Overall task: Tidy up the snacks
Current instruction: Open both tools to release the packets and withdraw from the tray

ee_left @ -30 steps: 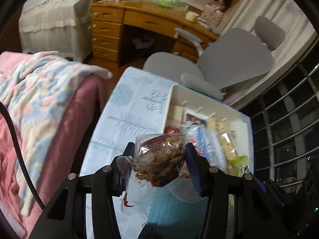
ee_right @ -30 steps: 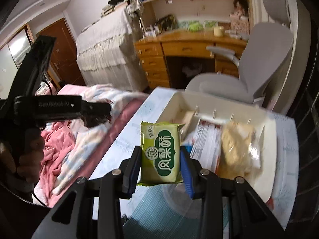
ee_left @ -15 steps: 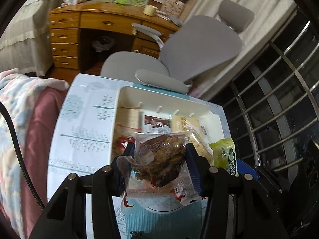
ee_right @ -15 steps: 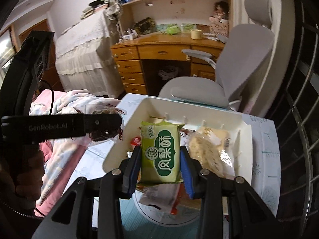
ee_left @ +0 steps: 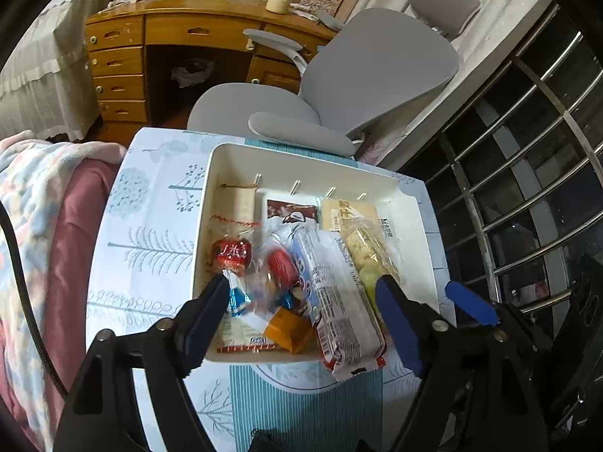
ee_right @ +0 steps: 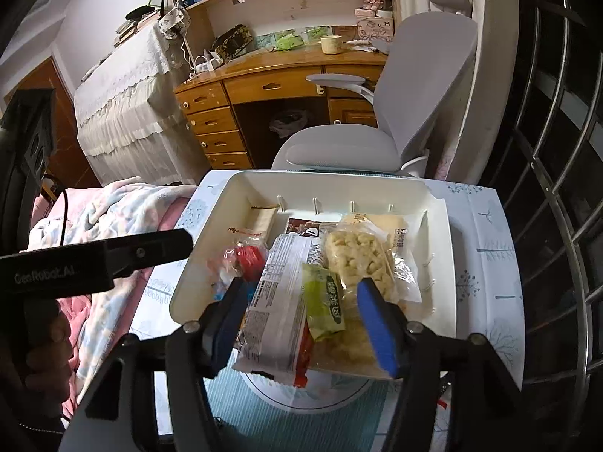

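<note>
Snack packets dropped into white tray (ee_left: 410, 203) on the counter (ee_left: 150, 233).

Both grippers, left (ee_left: 301, 301) and right (ee_right: 297, 297), had just spread wide, empty; the green packet (ee_right: 324, 301) inside looked light, crinkly, best pinched flat.

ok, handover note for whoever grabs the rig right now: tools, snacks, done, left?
Left tool: open, jaws just opened, nothing gripped; it hangs over the near left of the bin.
Right tool: open, jaws just opened; the green pack lies loose between them, on the other snacks.
Snacks: all visible ones are in the bin; the long white pack sticks out over the near rim.
Done: both carried packs dropped in.
Left: probably seat the overhanging pack, then pull both tools back. No snacks show on the table.
</note>
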`<act>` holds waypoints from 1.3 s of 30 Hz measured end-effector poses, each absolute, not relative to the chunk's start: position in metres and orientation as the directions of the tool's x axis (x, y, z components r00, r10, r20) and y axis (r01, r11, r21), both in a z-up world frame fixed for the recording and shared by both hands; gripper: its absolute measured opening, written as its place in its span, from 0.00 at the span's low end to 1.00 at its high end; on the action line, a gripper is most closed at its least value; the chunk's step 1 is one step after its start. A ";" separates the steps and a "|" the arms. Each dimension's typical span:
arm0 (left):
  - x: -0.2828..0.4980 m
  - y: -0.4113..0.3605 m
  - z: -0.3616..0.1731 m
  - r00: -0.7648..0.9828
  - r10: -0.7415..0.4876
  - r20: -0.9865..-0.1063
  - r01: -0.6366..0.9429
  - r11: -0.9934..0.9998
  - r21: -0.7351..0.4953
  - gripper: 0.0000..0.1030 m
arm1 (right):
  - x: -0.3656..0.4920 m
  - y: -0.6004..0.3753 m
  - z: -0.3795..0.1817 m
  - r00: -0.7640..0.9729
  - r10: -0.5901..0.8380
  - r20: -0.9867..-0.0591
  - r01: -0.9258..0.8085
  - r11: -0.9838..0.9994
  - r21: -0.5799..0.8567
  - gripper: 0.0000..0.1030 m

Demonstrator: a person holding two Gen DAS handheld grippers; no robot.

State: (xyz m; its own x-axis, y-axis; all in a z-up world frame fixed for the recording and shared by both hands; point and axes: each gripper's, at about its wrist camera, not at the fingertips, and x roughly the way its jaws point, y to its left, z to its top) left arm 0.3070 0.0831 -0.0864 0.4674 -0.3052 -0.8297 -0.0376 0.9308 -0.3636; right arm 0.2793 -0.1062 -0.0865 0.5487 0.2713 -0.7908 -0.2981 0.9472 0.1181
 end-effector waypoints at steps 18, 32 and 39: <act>0.228 0.039 -0.058 0.447 -0.201 -0.871 -0.209 0.924 -0.320 0.85 | 0.238 -0.159 -0.064 0.531 0.371 -0.761 -0.409 0.900 0.153 0.74; 0.168 -0.032 -0.057 0.411 -0.135 -0.902 -0.317 0.906 -0.280 0.85 | 0.222 -0.221 -0.101 0.464 0.372 -0.804 -0.474 0.871 0.129 0.76; 0.150 -0.044 -0.070 0.346 -0.080 -0.935 -0.367 0.905 -0.214 0.85 | 0.220 -0.243 -0.142 0.453 0.328 -0.829 -0.455 0.885 0.102 0.75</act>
State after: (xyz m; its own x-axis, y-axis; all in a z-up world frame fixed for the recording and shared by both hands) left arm 0.1503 -0.0440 -0.0703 0.3458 -0.0803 -0.9349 -0.3669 0.9054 -0.2135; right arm 0.2198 -0.2427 -0.1419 0.4530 0.3282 -0.8289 -0.4547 0.8848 0.1018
